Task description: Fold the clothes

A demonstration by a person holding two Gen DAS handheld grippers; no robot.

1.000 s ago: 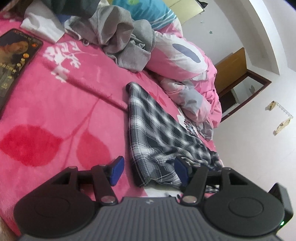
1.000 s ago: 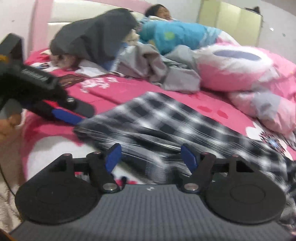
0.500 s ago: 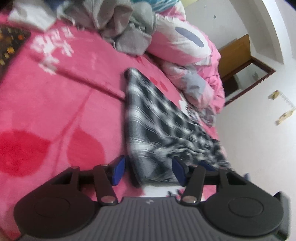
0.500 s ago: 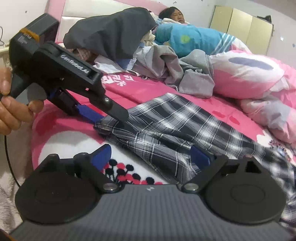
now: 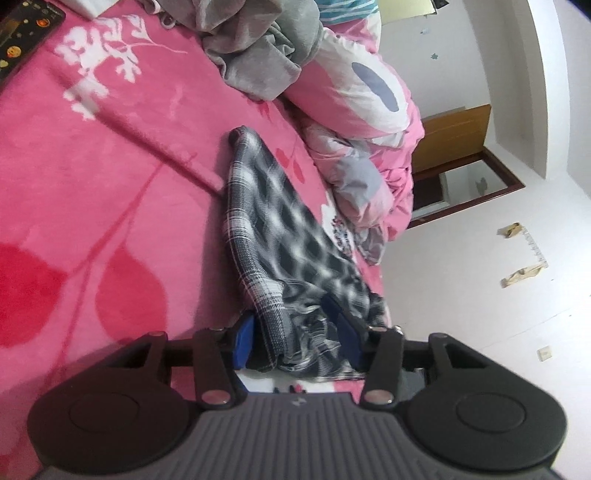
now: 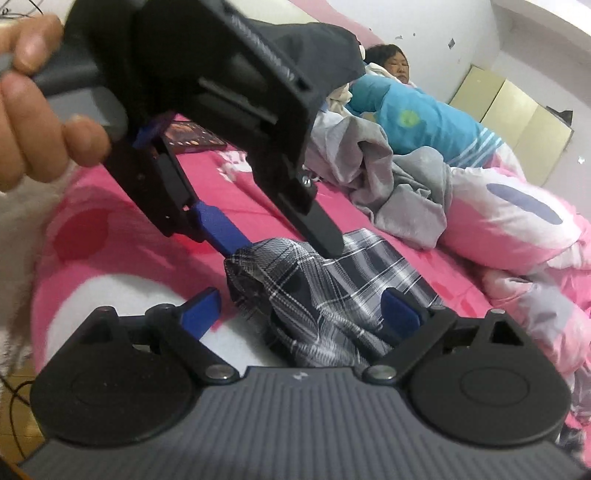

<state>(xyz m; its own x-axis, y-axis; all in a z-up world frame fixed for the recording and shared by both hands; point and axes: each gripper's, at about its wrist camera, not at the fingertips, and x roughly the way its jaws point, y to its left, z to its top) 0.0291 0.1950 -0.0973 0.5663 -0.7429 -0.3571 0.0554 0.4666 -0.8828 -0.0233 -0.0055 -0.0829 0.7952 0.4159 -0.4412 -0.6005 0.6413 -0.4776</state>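
Note:
A black-and-white plaid garment (image 5: 273,236) lies in a long strip on the pink bed. Its near end is bunched up and lifted between the blue pads of my left gripper (image 5: 295,336), which looks shut on it. In the right wrist view the left gripper (image 6: 280,240) pinches the raised corner of the plaid garment (image 6: 306,288). My right gripper (image 6: 301,314) is open, its blue pads on either side of the bunched cloth just below that corner.
A pile of grey clothes (image 5: 255,48) and a pink-and-white duvet (image 5: 354,107) lie at the far side of the bed. A person in blue (image 6: 413,114) lies at the head. A dark book (image 5: 22,33) sits far left.
My left gripper has closed on the near end of the plaid garment and raised it. My right gripper has moved in close under it, still open.

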